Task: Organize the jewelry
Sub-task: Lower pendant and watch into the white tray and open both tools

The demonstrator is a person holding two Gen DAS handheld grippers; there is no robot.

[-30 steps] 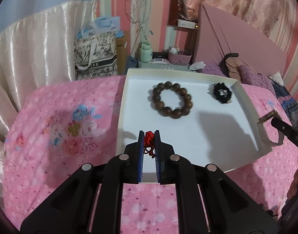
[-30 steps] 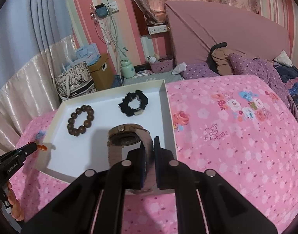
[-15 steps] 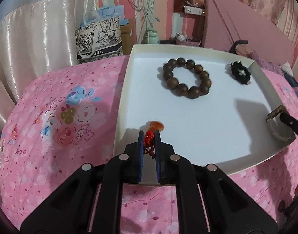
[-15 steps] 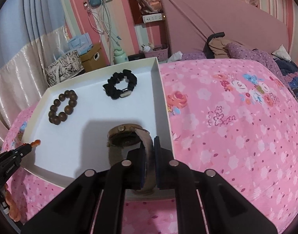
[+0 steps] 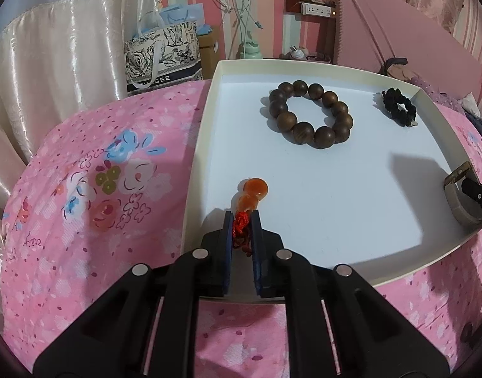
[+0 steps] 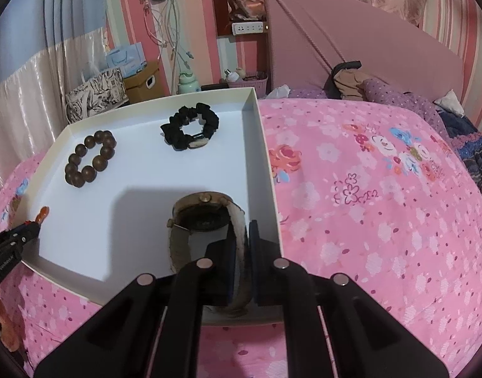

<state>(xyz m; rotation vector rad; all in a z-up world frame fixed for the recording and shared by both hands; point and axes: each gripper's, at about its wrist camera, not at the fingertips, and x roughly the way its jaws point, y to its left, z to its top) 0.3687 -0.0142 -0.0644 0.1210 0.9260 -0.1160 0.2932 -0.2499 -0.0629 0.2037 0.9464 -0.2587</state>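
Note:
A white tray [image 5: 206, 119] lies on the pink bed; it also shows in the right wrist view [image 6: 263, 145]. My left gripper [image 5: 242, 220] is shut on the red cord of an orange gourd pendant [image 5: 253, 190], which rests on the tray floor near its left front corner. My right gripper [image 6: 242, 236] is shut on the beige strap of a wristwatch [image 6: 206, 214], held at the tray's right front corner. A brown wooden bead bracelet [image 5: 310, 115] and a black scrunchie [image 5: 398, 111] lie further back in the tray.
The pink floral bedspread [image 6: 382, 189] surrounds the tray. A patterned tote bag [image 5: 162, 56], curtain and nightstand clutter stand beyond the bed's far edge. A pink headboard [image 6: 351, 41] and clothes lie at the right.
Both grippers have moved down and forward toward the tray. The orange pendant now lies on the tray floor ahead of my left fingers. The watch has come lower over the tray's right front corner.

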